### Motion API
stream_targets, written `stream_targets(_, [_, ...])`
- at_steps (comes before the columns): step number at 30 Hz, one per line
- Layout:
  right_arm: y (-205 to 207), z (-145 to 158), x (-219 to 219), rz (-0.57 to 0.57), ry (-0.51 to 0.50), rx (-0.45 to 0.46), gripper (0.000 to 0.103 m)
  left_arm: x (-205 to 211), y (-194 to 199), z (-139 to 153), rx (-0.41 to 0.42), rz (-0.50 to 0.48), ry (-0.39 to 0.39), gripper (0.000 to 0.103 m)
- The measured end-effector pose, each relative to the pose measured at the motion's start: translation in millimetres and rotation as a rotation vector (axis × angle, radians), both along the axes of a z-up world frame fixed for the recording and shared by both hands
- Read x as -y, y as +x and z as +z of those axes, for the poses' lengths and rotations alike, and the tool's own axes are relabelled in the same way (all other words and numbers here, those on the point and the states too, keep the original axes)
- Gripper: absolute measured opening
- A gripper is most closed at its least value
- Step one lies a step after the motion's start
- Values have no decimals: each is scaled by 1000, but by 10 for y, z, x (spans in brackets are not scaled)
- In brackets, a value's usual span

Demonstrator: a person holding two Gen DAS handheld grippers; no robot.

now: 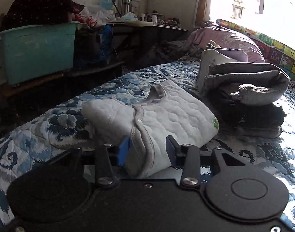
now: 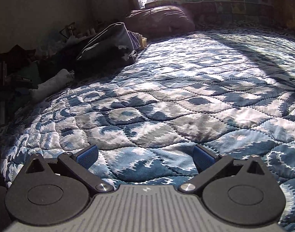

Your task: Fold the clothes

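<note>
Left wrist view: my left jaws (image 1: pixel 147 150) are clenching the folded white garment (image 1: pixel 166 116) beside the grey stack (image 1: pixel 249 100); dragging risks unfolding it. Right jaws (image 2: pixel 145 156) are hanging released.

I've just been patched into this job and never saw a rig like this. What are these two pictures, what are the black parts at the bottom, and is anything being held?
There is no robot arm: a person holds a two-finger claw in each hand, and each claw carries a wide-angle camera looking along its fingers. The black parts at the bottom are the claws themselves.

The left wrist view shows the left claw, its blue pads on either side of a folded white quilted garment lying on the blue patterned bedspread. Whether it is actually pinching the fabric is unclear. Beyond sits a stack of folded grey and dark clothes.

The right wrist view shows the right claw wide open and holding nothing, over bare bedspread.
</note>
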State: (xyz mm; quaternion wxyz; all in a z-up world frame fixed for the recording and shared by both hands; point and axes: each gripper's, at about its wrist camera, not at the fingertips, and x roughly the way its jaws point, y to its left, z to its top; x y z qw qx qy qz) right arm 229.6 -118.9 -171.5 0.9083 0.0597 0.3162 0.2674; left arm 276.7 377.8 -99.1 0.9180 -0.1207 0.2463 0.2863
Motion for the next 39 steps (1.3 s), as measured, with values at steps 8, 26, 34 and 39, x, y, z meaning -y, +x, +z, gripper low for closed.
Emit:
stream_targets(8, [2, 0, 5, -1, 3, -1, 103, 113, 65, 98, -87, -37, 103, 13])
stream_targets(26, [44, 326, 732, -139, 213, -52, 102, 1824, -152, 1425, 102, -366, 14, 8])
stream_targets(34, [102, 251, 1265, -279, 229, -65, 102, 2979, 331, 1823, 225, -618, 6, 8])
stream_targets(39, [56, 293, 1559, -338, 266, -45, 102, 3556, 366, 1930, 317, -818, 57, 8])
